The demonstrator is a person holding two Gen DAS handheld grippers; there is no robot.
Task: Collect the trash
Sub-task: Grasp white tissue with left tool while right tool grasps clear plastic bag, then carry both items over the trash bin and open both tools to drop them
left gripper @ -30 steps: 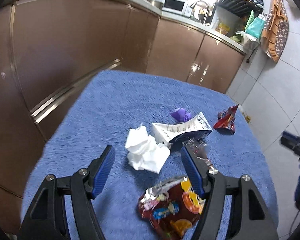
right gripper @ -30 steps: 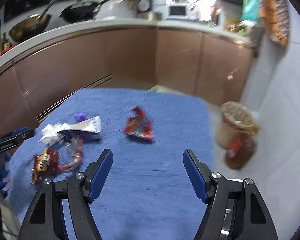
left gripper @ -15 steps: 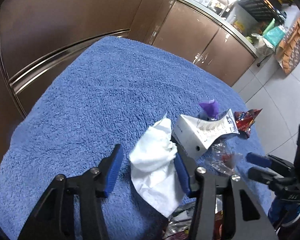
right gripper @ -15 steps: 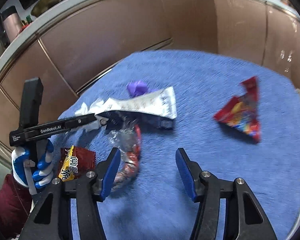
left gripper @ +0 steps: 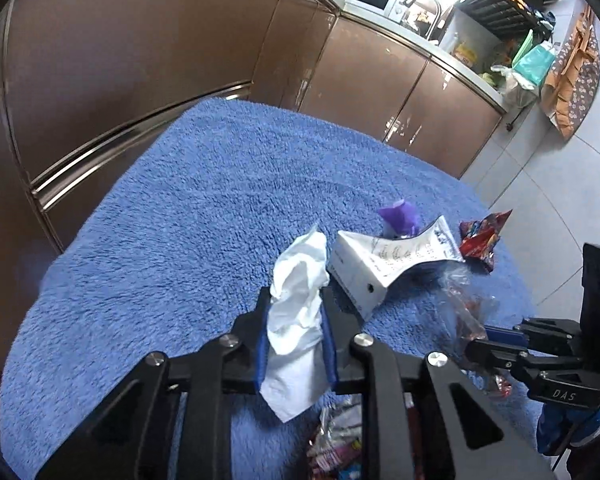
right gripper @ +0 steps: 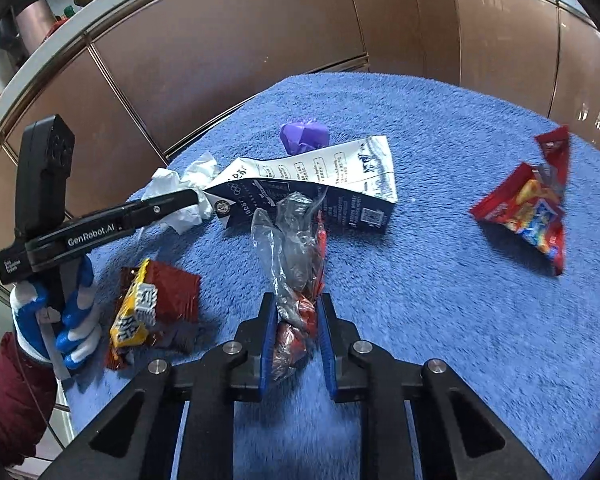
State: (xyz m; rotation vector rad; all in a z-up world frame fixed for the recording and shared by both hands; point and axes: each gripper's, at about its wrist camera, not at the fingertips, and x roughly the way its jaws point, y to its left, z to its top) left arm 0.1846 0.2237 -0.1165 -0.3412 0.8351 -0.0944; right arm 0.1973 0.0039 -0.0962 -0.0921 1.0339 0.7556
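Tissue sits squeezed in the closing left tool; the closing right tool pinches a clear wrapper — thin, slippery, so it might slide out.

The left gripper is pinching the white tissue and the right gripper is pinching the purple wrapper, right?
Not quite. The left gripper is closing on the white tissue, but the right gripper is closing on the clear plastic wrapper, not the purple wrapper. The right wrist view shows the purple one lying untouched on the blue towel, behind the milk carton.
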